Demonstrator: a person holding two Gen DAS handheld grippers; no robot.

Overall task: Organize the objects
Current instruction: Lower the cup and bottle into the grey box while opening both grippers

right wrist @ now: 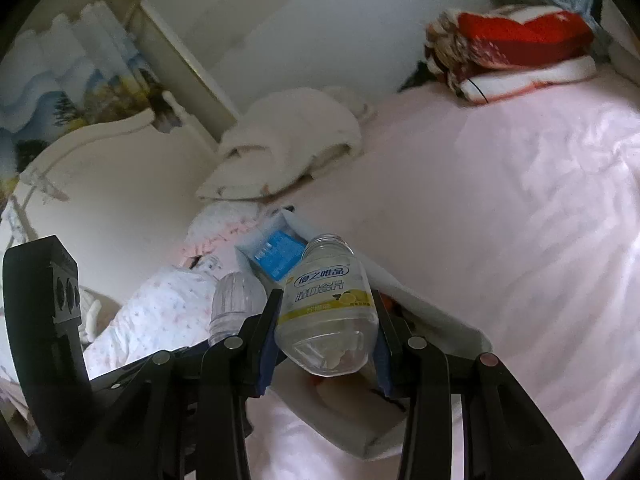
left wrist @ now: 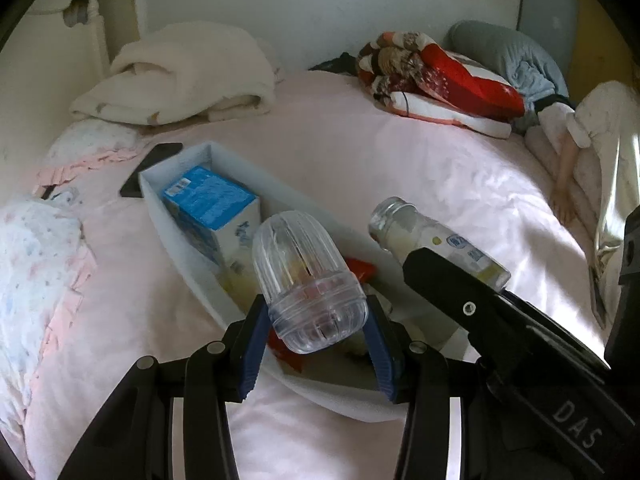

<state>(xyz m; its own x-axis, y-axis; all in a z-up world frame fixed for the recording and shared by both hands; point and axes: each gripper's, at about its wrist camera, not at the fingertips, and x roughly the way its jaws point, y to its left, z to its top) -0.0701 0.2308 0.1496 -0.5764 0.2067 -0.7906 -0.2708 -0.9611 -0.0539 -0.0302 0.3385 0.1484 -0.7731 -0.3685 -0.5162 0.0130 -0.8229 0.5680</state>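
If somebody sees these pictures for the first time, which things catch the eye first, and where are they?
First come the two held items: the left gripper grips a clear ribbed cap, and the right gripper grips an open, yellow-labelled bottle, both above a white tray on the pink bedsheet. A blue-and-white carton lies in the tray. A red patterned quilt sits bundled by the far wall.

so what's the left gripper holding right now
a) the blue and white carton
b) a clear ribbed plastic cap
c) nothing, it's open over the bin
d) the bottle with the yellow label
b: the left gripper has its blue pads pressed on both sides of the clear ribbed cap, while the blue and white carton lies in the white bin and the labelled bottle sits in the right gripper.
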